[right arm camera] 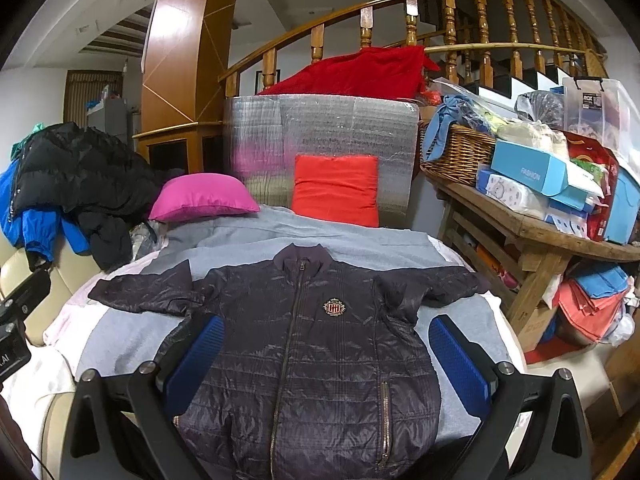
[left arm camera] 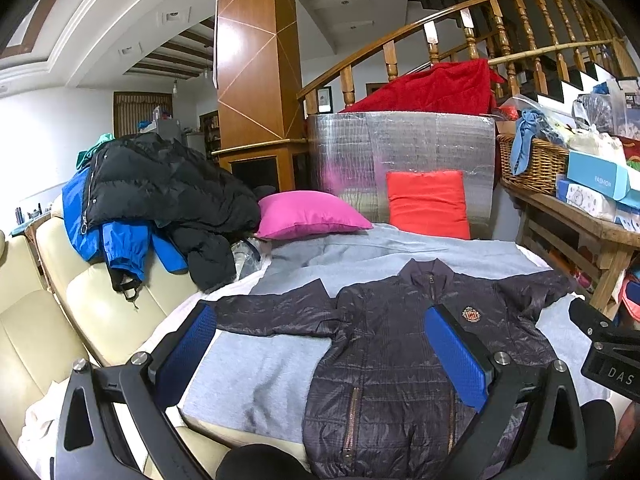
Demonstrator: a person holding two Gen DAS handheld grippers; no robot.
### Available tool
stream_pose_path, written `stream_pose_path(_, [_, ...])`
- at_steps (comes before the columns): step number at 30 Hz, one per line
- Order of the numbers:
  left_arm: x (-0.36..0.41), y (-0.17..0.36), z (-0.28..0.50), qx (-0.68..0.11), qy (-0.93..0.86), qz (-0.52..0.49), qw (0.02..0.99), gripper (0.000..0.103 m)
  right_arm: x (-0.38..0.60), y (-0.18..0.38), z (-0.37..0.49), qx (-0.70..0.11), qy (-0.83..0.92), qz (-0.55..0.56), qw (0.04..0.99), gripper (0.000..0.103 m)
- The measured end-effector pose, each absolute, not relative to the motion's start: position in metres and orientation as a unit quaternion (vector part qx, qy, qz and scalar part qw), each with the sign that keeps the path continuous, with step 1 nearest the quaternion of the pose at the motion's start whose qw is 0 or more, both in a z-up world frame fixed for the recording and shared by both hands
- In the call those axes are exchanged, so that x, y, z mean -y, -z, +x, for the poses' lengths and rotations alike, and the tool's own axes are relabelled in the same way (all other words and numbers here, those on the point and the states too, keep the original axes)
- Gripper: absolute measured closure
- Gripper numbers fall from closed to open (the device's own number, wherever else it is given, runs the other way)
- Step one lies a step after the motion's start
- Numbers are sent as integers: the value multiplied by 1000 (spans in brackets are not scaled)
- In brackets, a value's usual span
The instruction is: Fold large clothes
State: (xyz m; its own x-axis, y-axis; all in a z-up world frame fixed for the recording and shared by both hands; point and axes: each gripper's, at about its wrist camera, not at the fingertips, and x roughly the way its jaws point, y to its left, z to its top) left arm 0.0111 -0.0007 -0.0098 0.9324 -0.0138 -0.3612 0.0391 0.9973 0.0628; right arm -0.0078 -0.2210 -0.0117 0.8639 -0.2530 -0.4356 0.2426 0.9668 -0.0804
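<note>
Jacket (right arm camera: 304,344) flat, zipped (sleeves spread)

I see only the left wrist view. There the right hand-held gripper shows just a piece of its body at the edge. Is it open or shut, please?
Observer: Open. In the right wrist view, the right hand-held gripper has its blue fingers wide apart, framing the body of the dark jacket.
Operator: The left hand-held gripper hides part of the front zip from me. Is the zip closed?
Observer: Yes. The zip runs closed from the collar down, as far as the right wrist view shows.
</note>
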Motion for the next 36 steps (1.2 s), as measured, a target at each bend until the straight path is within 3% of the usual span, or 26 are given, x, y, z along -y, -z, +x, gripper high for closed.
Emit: stream_pose_path(36, [23, 45, 83, -237, 14, 34, 971, 0, 238, 47, 61, -284, 132, -23, 949, 0])
